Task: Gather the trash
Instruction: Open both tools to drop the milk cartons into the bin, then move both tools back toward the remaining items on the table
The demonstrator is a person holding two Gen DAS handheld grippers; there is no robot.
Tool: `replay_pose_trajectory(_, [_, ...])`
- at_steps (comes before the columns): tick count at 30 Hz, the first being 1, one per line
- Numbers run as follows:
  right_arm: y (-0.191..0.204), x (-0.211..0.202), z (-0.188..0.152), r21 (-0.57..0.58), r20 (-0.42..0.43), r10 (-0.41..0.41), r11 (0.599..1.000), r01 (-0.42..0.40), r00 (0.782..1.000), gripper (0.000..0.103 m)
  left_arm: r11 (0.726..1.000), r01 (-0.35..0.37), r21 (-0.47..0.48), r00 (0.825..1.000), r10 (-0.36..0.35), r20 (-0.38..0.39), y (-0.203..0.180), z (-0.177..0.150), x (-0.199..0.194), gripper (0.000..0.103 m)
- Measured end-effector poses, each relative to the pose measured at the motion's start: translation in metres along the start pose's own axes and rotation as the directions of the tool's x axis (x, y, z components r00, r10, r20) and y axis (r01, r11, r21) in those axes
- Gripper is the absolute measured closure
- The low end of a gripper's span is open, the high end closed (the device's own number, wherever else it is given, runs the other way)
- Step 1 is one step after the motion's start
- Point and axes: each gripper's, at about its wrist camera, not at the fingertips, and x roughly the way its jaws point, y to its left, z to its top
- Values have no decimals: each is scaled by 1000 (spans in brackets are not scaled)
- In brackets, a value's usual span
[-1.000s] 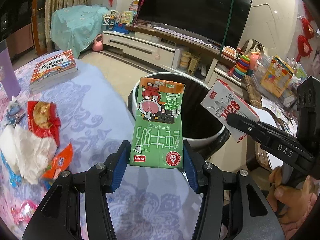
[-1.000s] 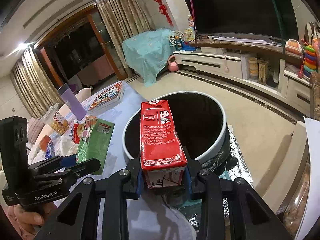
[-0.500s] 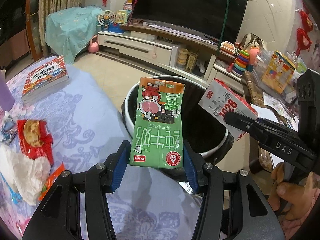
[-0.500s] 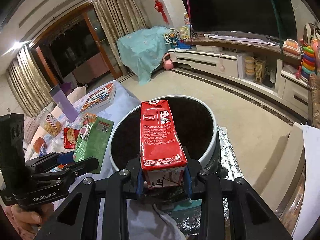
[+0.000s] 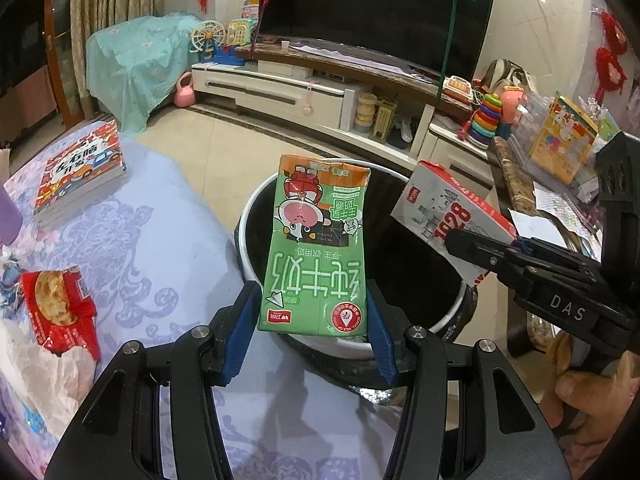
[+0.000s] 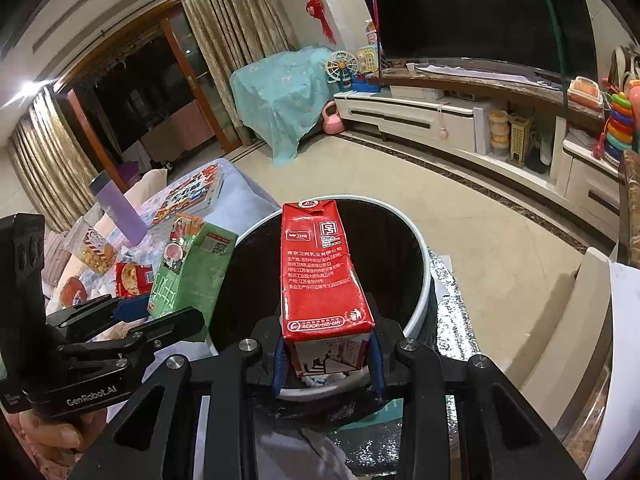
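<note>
My left tongs (image 5: 314,330) clamped the green carton (image 5: 316,248), my right tongs (image 6: 328,354) the red carton (image 6: 320,272), both over the bin (image 5: 452,312); I judged it best to centre them before letting go

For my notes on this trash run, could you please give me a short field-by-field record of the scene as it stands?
left hand-held gripper: shut on the green milk carton
right hand-held gripper: shut on the red milk carton
trash bin: round, white rim, dark liner, on the floor beside the table
carton positions: both held in front of the bin's opening, not yet dropped
table: pale floral cloth
left on table: red snack wrapper, crumpled tissue, book
</note>
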Motion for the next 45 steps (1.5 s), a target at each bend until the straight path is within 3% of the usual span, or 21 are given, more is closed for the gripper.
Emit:
replay_pose_trajectory(14, [-6, 7, 6, 0, -21, -16, 1000, 16, 1000, 71, 1000, 2, 20, 999, -1, -37, -4, 9, 11, 51])
replay_pose_trajectory(20, [-11, 6, 9, 19, -15, -18, 1000, 19, 1000, 65, 1000, -3, 7, 999, 3, -39, -1, 6, 8, 47])
replay_pose_trajectory(24, [-12, 0, 7, 35, 2, -14, 999, 14, 1000, 52, 1000, -4, -27, 1000, 4, -26, 7, -2, -1, 44])
replay_pose_trajectory(28, [-8, -6, 3, 43, 18, 1, 999, -1, 1000, 24, 997, -5, -79, 1000, 5, -3, 19, -17, -15, 38])
replay_pose_trajectory(45, [48, -21, -39, 36, 39, 87, 995, -88, 995, 11, 954, -51, -296, 996, 71, 59, 87, -97, -76, 35])
